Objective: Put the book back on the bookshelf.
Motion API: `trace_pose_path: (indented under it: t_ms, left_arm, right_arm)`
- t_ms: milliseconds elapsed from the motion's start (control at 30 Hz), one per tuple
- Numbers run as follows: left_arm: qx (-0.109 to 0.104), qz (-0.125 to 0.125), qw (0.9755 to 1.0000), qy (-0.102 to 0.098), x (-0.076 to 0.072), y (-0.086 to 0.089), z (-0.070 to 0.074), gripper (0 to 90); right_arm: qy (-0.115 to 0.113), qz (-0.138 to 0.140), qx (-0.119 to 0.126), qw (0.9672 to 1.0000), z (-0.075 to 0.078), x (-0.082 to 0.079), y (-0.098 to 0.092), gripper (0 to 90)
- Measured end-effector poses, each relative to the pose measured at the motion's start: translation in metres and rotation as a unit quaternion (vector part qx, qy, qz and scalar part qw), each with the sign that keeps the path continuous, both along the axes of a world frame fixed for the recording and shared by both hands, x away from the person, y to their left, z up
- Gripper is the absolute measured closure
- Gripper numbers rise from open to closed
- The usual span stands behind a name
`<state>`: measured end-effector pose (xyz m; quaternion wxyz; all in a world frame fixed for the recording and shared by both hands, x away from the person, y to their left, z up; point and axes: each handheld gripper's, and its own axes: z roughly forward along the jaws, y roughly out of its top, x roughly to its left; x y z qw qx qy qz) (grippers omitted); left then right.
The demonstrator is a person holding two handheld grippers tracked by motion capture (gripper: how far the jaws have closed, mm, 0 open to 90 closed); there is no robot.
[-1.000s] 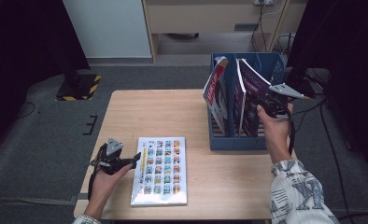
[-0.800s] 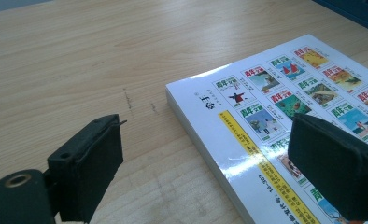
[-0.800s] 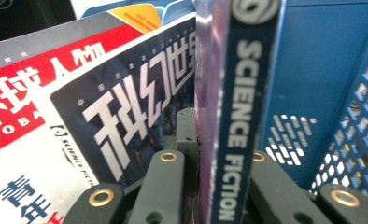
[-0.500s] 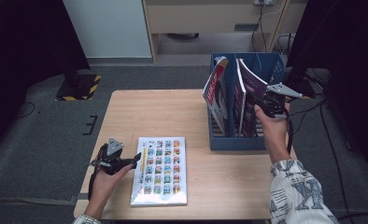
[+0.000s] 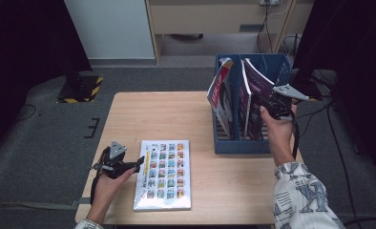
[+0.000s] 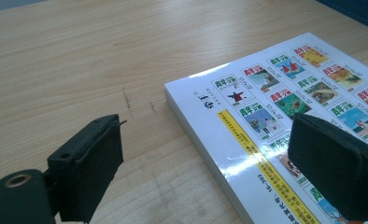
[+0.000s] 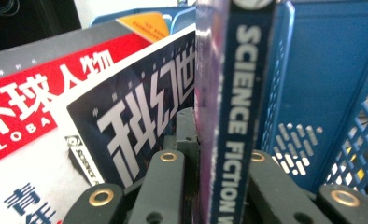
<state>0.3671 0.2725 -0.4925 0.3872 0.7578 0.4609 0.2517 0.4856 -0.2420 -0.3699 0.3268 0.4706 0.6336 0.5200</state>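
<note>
Your right gripper is clamped on the purple Science Fiction magazine, which stands tilted in the blue file rack at the table's right side, prob. in the rightmost slot. Your left gripper has jaws wide, nothing between them, beside the flat booklet w/ picture grid.

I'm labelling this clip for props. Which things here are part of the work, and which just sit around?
In use:
- right gripper, shut on the Science Fiction World magazine
- blue file box
- left gripper, open by the flat book

Idle:
- red Global People magazine
- striped floor block
</note>
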Motion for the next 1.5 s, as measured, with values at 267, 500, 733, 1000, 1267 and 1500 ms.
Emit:
trace_pose_path:
  t_ms: [267,500,733,1000,1267,1500]
  left_arm:
    - [0.003,-0.003,1.0,0.001,0.0,-0.001,0.0,9.8]
    - [0.001,-0.001,1.0,0.001,0.001,0.0,-0.001,9.8]
    - [0.002,-0.002,1.0,0.001,0.001,-0.001,-0.001,9.8]
    - [0.004,-0.004,1.0,0.0,0.0,-0.002,-0.001,9.8]
    - [0.002,-0.002,1.0,-0.001,0.0,-0.001,0.0,9.8]
    - [0.004,-0.002,1.0,-0.002,-0.001,-0.001,0.001,9.8]
  right_arm:
    - [-0.017,-0.019,-0.001,0.9997,0.005,0.002,-0.001,84.3]
    - [-0.015,-0.016,-0.009,0.9997,-0.004,0.006,0.007,84.3]
    - [-0.007,-0.013,-0.023,0.9996,-0.014,0.009,0.007,84.1]
    - [-0.006,-0.005,-0.033,0.9994,-0.021,0.008,0.008,84.0]
    - [0.005,0.007,-0.046,0.9989,-0.021,0.004,0.015,83.1]
    - [0.011,0.011,-0.045,0.9989,-0.024,-0.001,0.015,80.4]
